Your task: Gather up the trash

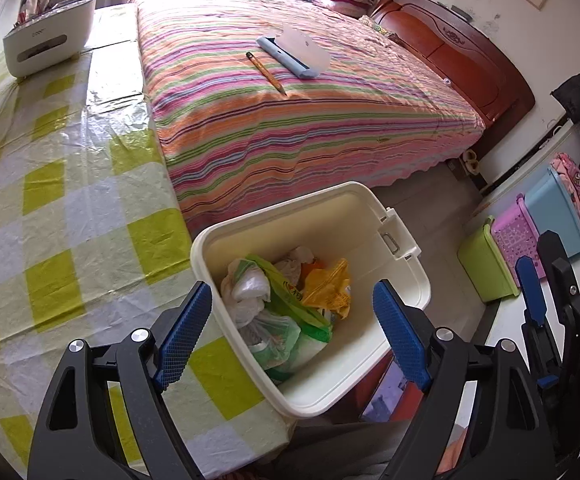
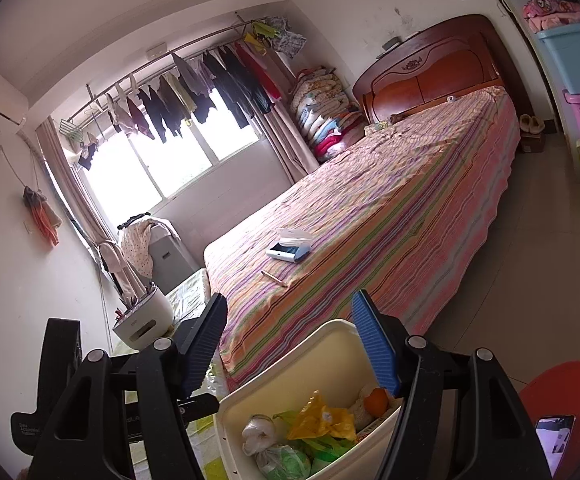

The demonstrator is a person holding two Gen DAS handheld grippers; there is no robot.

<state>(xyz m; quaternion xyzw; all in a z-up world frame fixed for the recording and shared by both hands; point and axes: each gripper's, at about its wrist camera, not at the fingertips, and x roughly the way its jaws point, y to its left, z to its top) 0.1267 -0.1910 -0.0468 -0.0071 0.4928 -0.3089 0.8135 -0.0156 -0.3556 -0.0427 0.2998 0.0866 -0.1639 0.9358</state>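
Item: cream rectangular plastic bin (image 1: 406, 292), part-filled with crumpled plastic bags and wrappers (image 1: 290, 304).
Contents light, soft, slippery; take bunched folds. Left gripper (image 1: 290, 332) wide, empty above bin; right gripper (image 2: 290, 344) wide, empty beside it.

Both wrist views look closely over the bin (image 1: 406, 280) toward the bed (image 2: 390, 208).

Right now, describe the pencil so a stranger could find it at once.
Look at the big bed under the striped pink bedspread. Near its middle lies a pale blue case. The thin yellow wooden pencil lies just beside it, far slimmer.
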